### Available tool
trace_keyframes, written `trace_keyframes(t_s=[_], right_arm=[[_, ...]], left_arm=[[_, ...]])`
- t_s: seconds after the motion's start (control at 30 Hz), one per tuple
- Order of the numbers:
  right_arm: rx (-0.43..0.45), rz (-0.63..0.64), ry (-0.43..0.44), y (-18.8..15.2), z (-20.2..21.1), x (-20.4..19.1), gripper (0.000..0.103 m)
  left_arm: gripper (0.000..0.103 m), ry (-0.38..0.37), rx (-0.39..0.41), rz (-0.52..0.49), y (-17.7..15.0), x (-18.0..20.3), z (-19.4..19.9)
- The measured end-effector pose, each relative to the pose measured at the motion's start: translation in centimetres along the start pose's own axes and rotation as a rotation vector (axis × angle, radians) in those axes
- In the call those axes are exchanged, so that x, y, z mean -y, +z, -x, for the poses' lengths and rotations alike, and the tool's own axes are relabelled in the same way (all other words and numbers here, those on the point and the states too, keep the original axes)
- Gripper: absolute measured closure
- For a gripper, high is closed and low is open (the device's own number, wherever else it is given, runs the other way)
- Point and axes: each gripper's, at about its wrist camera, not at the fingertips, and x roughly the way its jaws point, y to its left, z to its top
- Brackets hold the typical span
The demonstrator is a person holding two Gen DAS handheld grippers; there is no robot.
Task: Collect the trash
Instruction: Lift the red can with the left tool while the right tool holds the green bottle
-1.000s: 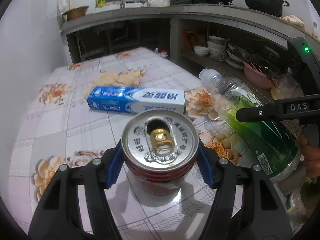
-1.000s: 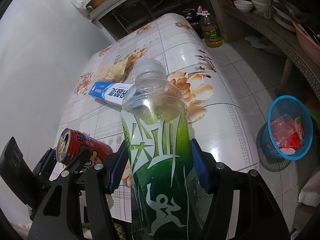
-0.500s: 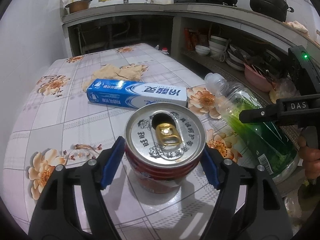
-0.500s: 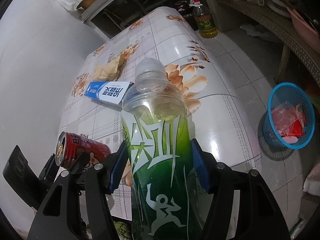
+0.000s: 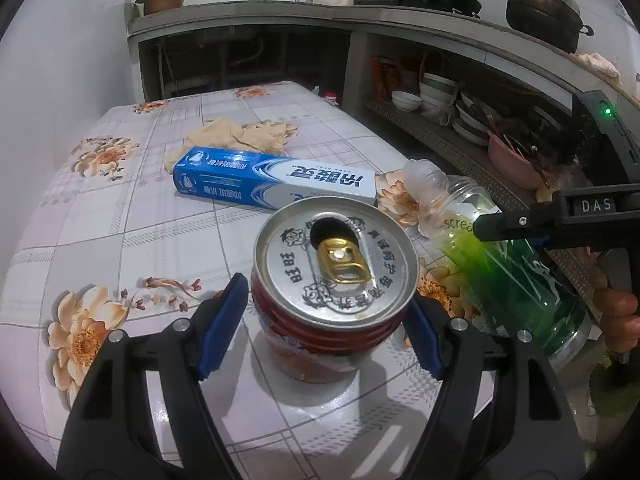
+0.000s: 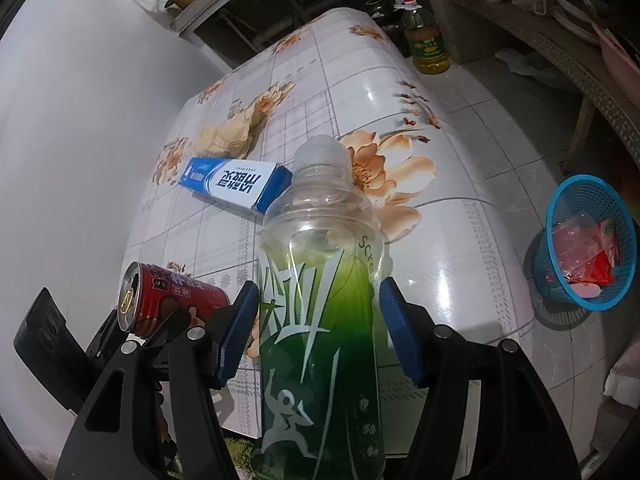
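- Left gripper (image 5: 326,322) clamped on red can (image 5: 334,280), held above the table (image 5: 120,220); right gripper (image 6: 318,332) clamped on green bottle (image 6: 320,320).
- Blue basket (image 6: 560,284) on the floor holds red wrappers — judged partly done.
- Toothpaste box (image 5: 276,180) and crumpled paper (image 5: 240,136) remain on the table.
- Bottle's long axis runs along the fingers, cap pointing away; can's opened top faces the left camera.

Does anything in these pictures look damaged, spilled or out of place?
Only small things. The red can in the left gripper shows creased rings below its rim. Crumpled paper and a toothpaste box lie on the table. No spill shows. The green bottle looks intact.
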Motion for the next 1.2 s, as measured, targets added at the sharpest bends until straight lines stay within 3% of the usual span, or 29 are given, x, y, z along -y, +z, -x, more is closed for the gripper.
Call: trace_keyframes(t_s=[0.43,0.7,1.2], right_arm=[[-0.019,-0.001,0.009,-0.1,-0.4,-0.2,0.04],[-0.043,0.015,0.009,-0.5,-1.3,-0.6,0.039],[-0.023,0.004,0.015,-0.6,-0.8,-0.1,0.04]], left_arm=[[0.033,0.01,-0.021,0.027,0.2,0.1,-0.4],[0.039,0.035,-0.039,0.028,0.6,0.4,-0.4],[0.04,0.059,-0.075,0.04,1.0,0.7,-0.5]])
